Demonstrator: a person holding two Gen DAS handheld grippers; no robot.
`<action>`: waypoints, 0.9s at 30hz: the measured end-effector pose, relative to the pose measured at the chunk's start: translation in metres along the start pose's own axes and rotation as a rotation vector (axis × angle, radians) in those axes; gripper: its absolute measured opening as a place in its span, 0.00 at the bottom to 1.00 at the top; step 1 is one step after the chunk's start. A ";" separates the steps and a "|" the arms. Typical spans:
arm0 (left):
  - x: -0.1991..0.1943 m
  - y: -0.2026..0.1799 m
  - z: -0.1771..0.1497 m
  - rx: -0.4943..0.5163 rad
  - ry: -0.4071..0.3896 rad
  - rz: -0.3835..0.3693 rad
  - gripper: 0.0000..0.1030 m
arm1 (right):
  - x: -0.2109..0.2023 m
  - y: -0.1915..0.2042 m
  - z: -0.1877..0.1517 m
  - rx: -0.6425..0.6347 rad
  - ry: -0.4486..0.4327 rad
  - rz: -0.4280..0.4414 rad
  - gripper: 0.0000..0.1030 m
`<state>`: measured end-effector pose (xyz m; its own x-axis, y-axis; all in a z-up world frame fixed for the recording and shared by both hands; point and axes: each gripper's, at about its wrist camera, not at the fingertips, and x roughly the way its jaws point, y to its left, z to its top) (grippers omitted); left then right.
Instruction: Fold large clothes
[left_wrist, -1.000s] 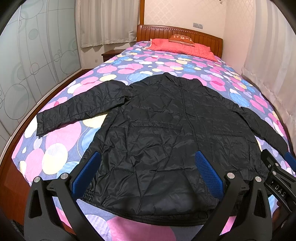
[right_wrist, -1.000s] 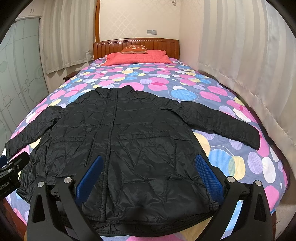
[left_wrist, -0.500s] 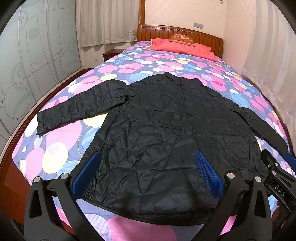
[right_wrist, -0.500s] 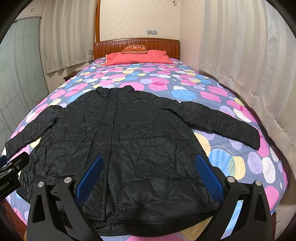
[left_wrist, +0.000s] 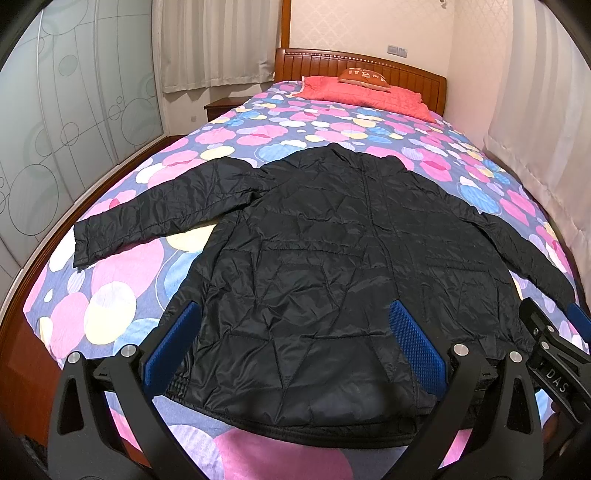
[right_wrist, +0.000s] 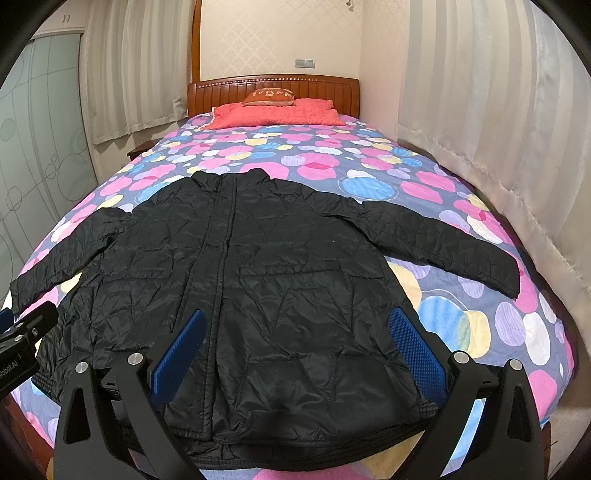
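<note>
From the left wrist view, my left tool (left_wrist: 295, 354) hangs with its blue pads spread wide, holding nothing, above the hem of the black jacket (left_wrist: 332, 266). The jacket lies flat and face up on the bed (left_wrist: 110, 295), both sleeves stretched out sideways. The right tool (left_wrist: 554, 365) shows at the edge, with "DAS" printed on it. I judge folding has not started, so I would take the left sleeve (left_wrist: 159, 218) near its cuff and lay it across the chest without dragging the body.

From the right wrist view, my right tool (right_wrist: 295, 354) is equally wide apart and empty over the hem. The other sleeve (right_wrist: 443, 247) needs the same treatment. The left tool (right_wrist: 22, 343) reads "Robot.AI", partly cut off.
</note>
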<state>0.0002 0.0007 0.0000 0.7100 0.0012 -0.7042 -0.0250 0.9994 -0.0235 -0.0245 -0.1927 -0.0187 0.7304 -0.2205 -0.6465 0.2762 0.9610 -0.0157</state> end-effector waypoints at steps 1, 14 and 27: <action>0.000 0.000 0.000 0.000 0.000 0.000 0.98 | 0.000 0.000 0.000 0.000 0.000 0.000 0.96; 0.000 0.000 0.000 0.000 0.001 -0.001 0.98 | 0.001 0.002 -0.001 -0.002 0.001 -0.001 0.96; -0.002 0.002 -0.002 -0.001 0.004 -0.001 0.98 | 0.006 0.004 -0.001 -0.002 0.005 -0.001 0.96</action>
<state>-0.0030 0.0028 0.0002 0.7073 -0.0004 -0.7069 -0.0244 0.9994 -0.0250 -0.0198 -0.1901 -0.0234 0.7269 -0.2204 -0.6504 0.2758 0.9611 -0.0174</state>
